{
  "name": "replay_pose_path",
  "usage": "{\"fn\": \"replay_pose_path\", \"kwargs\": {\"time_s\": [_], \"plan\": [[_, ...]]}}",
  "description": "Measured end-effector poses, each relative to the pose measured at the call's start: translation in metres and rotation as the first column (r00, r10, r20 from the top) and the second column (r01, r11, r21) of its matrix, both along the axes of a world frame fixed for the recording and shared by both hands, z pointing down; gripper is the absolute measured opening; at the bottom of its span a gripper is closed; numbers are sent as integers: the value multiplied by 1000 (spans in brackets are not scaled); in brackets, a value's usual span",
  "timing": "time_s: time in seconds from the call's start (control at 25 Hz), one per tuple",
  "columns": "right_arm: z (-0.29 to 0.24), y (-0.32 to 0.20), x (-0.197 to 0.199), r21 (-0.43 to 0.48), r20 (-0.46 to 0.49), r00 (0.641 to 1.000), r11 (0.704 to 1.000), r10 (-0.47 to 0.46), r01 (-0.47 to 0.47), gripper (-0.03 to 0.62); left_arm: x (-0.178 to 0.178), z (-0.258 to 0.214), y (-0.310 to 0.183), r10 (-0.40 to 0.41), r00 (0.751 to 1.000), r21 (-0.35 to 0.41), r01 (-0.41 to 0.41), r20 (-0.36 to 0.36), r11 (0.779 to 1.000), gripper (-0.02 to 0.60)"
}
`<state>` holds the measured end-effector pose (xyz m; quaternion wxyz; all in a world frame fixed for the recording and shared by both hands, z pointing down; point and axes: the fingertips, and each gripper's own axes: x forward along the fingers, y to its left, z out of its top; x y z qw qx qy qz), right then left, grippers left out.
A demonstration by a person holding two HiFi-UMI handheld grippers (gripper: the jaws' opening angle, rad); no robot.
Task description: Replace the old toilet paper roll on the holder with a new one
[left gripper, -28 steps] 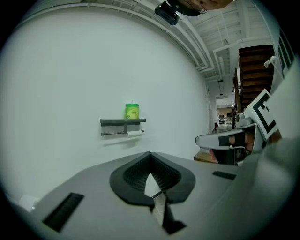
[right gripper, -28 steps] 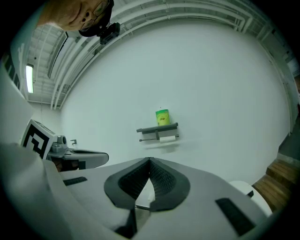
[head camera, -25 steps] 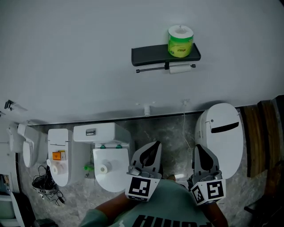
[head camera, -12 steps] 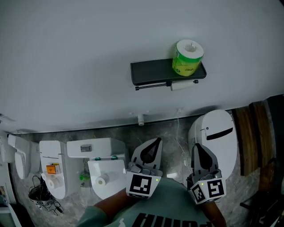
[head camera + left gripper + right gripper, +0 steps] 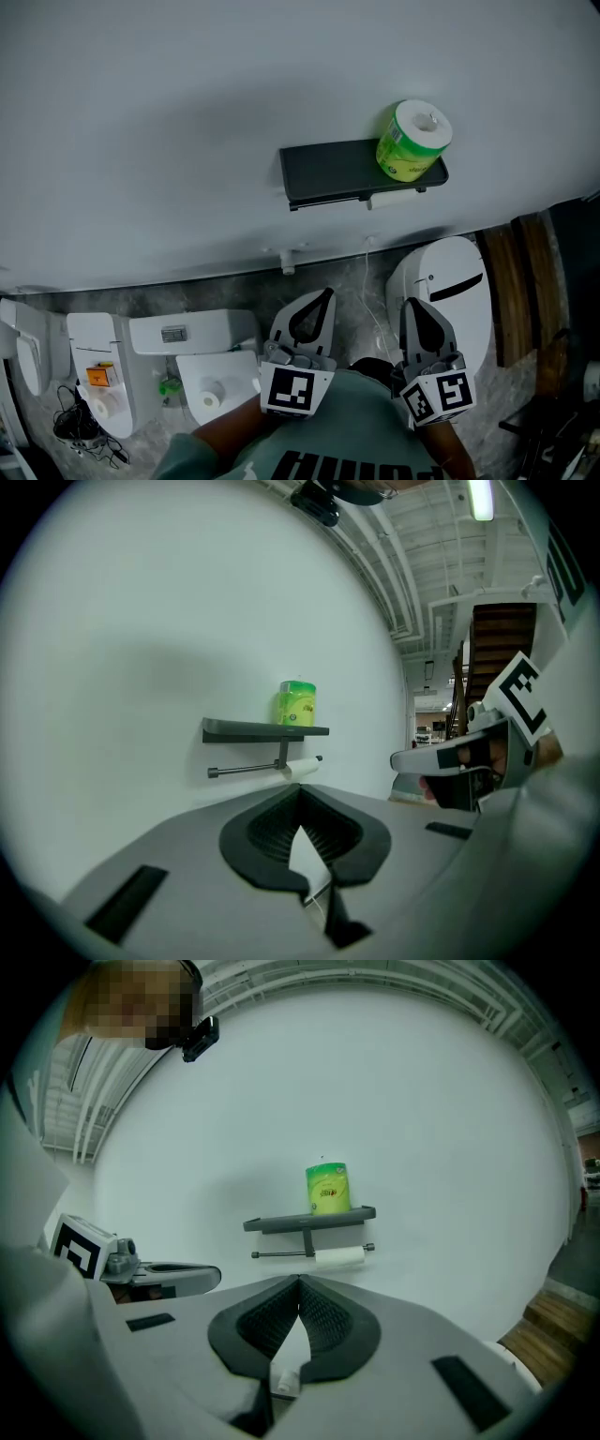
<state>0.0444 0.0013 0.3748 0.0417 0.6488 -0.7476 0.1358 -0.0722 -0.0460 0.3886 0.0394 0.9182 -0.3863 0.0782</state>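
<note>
A dark wall shelf (image 5: 337,172) carries a green-wrapped new roll (image 5: 413,141) at its right end. Under it a thin bar holds the small white old roll (image 5: 394,199). My left gripper (image 5: 317,298) and right gripper (image 5: 413,307) are side by side well short of the wall, both pointing at the shelf. Both are shut with nothing between the jaws. In the left gripper view the shelf (image 5: 264,730), new roll (image 5: 296,703) and old roll (image 5: 302,769) lie beyond the closed tips (image 5: 300,790). The right gripper view shows the new roll (image 5: 326,1189) and old roll (image 5: 339,1257) past its tips (image 5: 299,1282).
On the floor along the wall stand white toilets (image 5: 211,361), one with a small paper roll (image 5: 208,399) on it, and a rounded white unit (image 5: 448,291) below the shelf. Wooden boards (image 5: 521,286) lie at the right. Cables (image 5: 82,433) are tangled at the lower left.
Both grippers have moved toward the wall together. In the head view the shelf now sits lower and further right, and the toilets have slid to the lower left. Jaws stayed shut.
</note>
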Motion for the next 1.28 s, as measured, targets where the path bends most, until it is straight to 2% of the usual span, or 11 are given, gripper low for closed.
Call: {"fn": "replay_pose_path", "kwargs": {"time_s": [0.16,0.4,0.6,0.76,0.88,0.96,1.12,1.28], "plan": [[5,-15,-2,-9,13,1000,1000,-24,24,2,-4,-1,-11,-22,1000,9,22,0,1000,3],[12,-48,11,3,95,991,995,-97,97,2,1,2,-31,-104,994,6,104,20,995,3],[16,-74,27,7,197,960,979,-199,202,17,20,-1,-45,-180,983,-3,180,31,984,3],[21,-98,37,12,276,924,963,-263,270,68,32,-1,-58,-238,970,-7,239,48,971,5],[28,-114,42,9,368,882,950,-294,313,96,37,1,-66,-278,959,-9,279,63,960,5],[35,-122,45,-1,448,841,940,-304,340,125,40,4,-69,-295,952,-28,298,87,954,5],[49,-139,45,-25,586,748,915,-313,403,183,42,8,-77,-332,937,-45,338,106,940,3],[58,-154,47,-19,710,642,903,-289,428,237,44,9,-83,-360,926,-39,366,114,930,5]]}}
